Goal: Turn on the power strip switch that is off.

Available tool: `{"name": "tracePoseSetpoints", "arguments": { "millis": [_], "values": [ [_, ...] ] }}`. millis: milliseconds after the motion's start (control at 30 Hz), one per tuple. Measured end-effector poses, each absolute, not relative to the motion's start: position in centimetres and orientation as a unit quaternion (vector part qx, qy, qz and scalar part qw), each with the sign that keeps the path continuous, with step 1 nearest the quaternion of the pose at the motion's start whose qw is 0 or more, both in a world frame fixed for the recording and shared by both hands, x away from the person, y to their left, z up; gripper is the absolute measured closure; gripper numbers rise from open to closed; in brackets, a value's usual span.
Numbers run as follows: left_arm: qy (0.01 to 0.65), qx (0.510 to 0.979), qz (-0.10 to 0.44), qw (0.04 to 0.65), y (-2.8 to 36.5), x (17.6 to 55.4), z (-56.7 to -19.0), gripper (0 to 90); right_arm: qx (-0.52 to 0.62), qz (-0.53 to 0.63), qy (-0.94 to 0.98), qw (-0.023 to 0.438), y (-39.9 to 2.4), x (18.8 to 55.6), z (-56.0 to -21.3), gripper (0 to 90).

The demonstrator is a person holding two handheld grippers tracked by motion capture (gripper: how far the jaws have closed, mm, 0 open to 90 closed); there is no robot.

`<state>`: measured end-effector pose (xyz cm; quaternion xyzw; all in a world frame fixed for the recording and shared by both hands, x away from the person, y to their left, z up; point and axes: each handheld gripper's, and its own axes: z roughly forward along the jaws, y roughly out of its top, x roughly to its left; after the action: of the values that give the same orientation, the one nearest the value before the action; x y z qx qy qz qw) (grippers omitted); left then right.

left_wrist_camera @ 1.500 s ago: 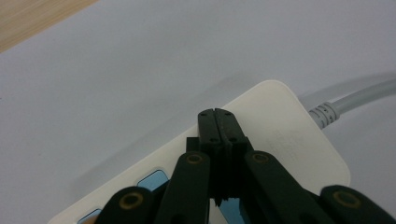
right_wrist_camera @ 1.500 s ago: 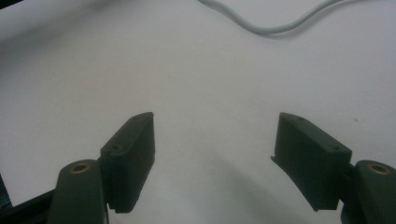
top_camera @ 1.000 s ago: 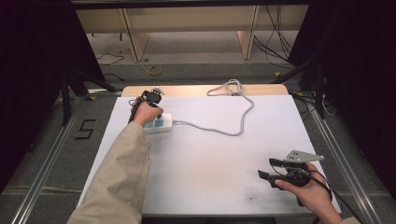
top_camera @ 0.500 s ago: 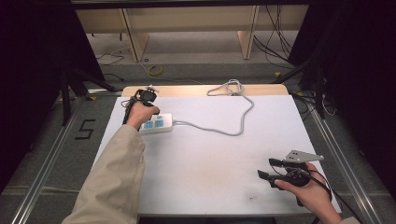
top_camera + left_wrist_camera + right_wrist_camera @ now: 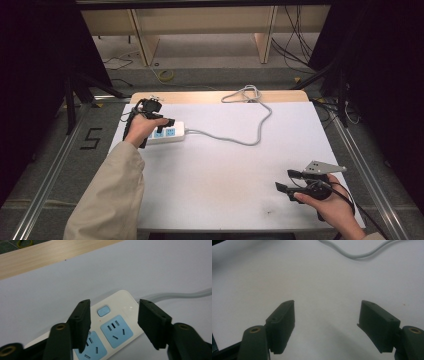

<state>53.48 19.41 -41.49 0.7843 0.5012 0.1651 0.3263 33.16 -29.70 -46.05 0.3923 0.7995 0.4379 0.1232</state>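
Power strip [image 5: 110, 327] lies flat under the left gripper [image 5: 113, 322], whose jaws have just been opening, nothing between them. Rigid, light, smooth plastic; best pinched across its long sides. Its cord [image 5: 235, 137] trails away. Right gripper [image 5: 327, 325] is released, idle.

The left hand-held gripper [image 5: 113, 325] rises from six o'clock, and its two black jaws have just been opening; they now stand wide apart, with nothing pressed between the pads. Beyond and below them a white power strip [image 5: 122, 305] lies on the white bench [image 5: 62, 285], running from seven o'clock toward one o'clock. It carries two blue sockets [image 5: 116, 331] and a small blue switch [image 5: 103, 310]. A grey cable [image 5: 175, 295] leaves toward three o'clock. A wooden edge [image 5: 50, 255] crosses at eleven o'clock.
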Motion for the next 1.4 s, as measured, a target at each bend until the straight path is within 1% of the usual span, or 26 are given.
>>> {"name": "tracePoseSetpoints", "arguments": {
  "millis": [167, 367, 533, 700, 1033, 1133, 1400],
  "values": [
    [0.460, 0.798, 0.154, 0.356, 19.2, 51.1, -41.2, 27.2, 0.393, 0.438, 0.799, 0.124, -29.7, 33.1, -46.0, 29.4],
    [0.449, 0.794, 0.173, 0.371, 19.7, 48.3, -41.3, 23.8, 0.393, 0.437, 0.800, 0.123, -29.7, 33.2, -46.0, 29.3],
    [0.441, 0.791, 0.187, 0.382, 19.6, 46.1, -41.7, 22.7, 0.393, 0.437, 0.800, 0.122, -29.6, 33.1, -46.0, 29.3],
    [0.416, 0.795, 0.206, 0.390, 19.5, 43.6, -42.1, 22.6, 0.392, 0.439, 0.799, 0.122, -29.6, 33.1, -46.0, 29.2],
    [0.408, 0.794, 0.216, 0.396, 19.3, 38.4, -43.8, 22.6, 0.392, 0.440, 0.799, 0.124, -29.7, 33.1, -46.0, 29.0],
    [0.396, 0.801, 0.222, 0.392, 19.0, 36.9, -44.1, 22.8, 0.391, 0.439, 0.799, 0.124, -29.6, 33.1, -46.0, 29.0],
    [0.388, 0.811, 0.214, 0.382, 18.9, 35.2, -45.0, 22.6, 0.390, 0.441, 0.799, 0.124, -29.6, 33.0, -46.0, 28.9]
  ]
}}
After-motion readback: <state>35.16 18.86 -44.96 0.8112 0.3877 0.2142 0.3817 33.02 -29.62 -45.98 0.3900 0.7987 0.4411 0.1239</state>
